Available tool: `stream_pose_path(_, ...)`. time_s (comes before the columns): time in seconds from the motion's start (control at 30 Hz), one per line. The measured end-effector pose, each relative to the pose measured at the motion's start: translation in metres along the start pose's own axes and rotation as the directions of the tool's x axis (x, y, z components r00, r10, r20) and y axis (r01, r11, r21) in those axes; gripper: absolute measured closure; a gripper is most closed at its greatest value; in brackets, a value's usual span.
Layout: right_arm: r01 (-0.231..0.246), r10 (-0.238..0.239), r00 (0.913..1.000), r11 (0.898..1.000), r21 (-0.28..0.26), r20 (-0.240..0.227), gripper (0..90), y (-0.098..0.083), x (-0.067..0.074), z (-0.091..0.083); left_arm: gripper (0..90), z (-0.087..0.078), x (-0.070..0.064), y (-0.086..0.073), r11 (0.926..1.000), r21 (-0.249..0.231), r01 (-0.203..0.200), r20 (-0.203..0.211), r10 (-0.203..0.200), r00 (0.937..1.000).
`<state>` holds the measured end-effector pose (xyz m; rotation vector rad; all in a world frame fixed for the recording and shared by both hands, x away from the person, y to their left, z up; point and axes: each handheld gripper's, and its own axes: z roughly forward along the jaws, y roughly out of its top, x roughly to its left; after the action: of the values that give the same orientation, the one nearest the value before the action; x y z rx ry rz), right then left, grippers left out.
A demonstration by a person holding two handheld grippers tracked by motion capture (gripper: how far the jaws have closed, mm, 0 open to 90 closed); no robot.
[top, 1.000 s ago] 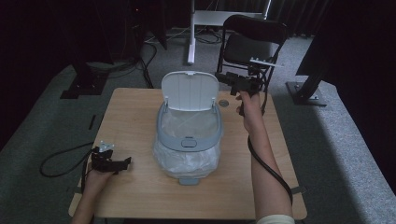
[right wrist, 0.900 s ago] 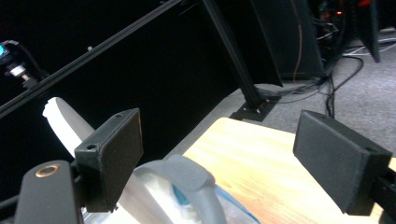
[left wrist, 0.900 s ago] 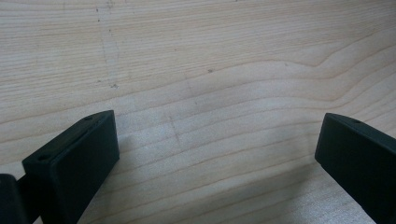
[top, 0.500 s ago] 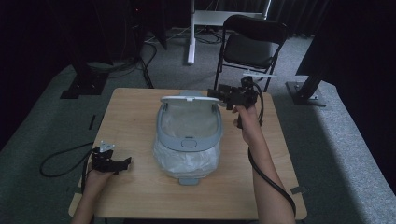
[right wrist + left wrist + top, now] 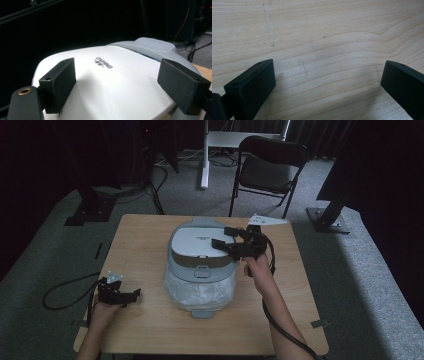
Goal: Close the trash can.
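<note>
A grey bin [image 5: 176, 275] with a white plastic liner [image 5: 200, 292] bulging at its front sits mid-table. Its white lid [image 5: 195, 242] lies lowered over the bin, and a dark band shows under the lid's front edge. My right gripper [image 5: 222, 236] hovers open just over the lid's right side, jaws pointing left. In the right gripper view the lid [image 5: 107, 85] spreads under the right gripper [image 5: 117, 75], with the grey hinge [image 5: 155, 45] beyond. My left gripper [image 5: 132, 296] rests open at the table's front left, with bare wood [image 5: 324, 37] between the left gripper's [image 5: 328, 75] jaws.
The wooden table [image 5: 295, 290] has free room on both sides of the bin. Behind it stand a black chair [image 5: 270, 170] and a white post [image 5: 205, 155]. Black stand bases [image 5: 327, 217] sit on the carpet, and a cable [image 5: 65, 292] loops off the left edge.
The lid has swung down from upright to lying over the bin. My right gripper came down and toward me with it. The left gripper has not moved.
</note>
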<state>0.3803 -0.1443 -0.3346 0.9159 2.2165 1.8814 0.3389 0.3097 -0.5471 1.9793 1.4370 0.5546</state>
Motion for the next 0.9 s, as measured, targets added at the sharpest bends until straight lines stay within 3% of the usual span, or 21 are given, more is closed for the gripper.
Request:
stream_pose_path(0.2,0.12,-0.12,0.9877,0.993,0.005,0.1,13.6,-0.012,0.026,-0.001,0.6,0.0,0.0,0.0,1.0,0.0,0.0,-0.001,0.0,1.0)
stream_pose_path(0.4,0.225,-0.235,0.9522,0.972,0.071,0.196,12.3,-0.022,0.046,0.003,0.6,0.0,0.0,0.0,1.0,-0.001,-0.001,-0.001,0.001,1.0)
stream_pose_path(0.73,0.262,-0.273,0.9468,0.962,0.083,0.171,10.8,-0.024,0.054,0.001,0.6,0.0,-0.001,0.0,1.0,0.004,-0.006,-0.006,0.006,1.0)
stream_pose_path(0.9,0.264,-0.273,0.9451,0.962,0.074,0.179,10.8,-0.026,0.054,0.001,0.6,0.0,-0.001,0.0,0.9999,0.006,-0.01,-0.008,0.01,0.9999)
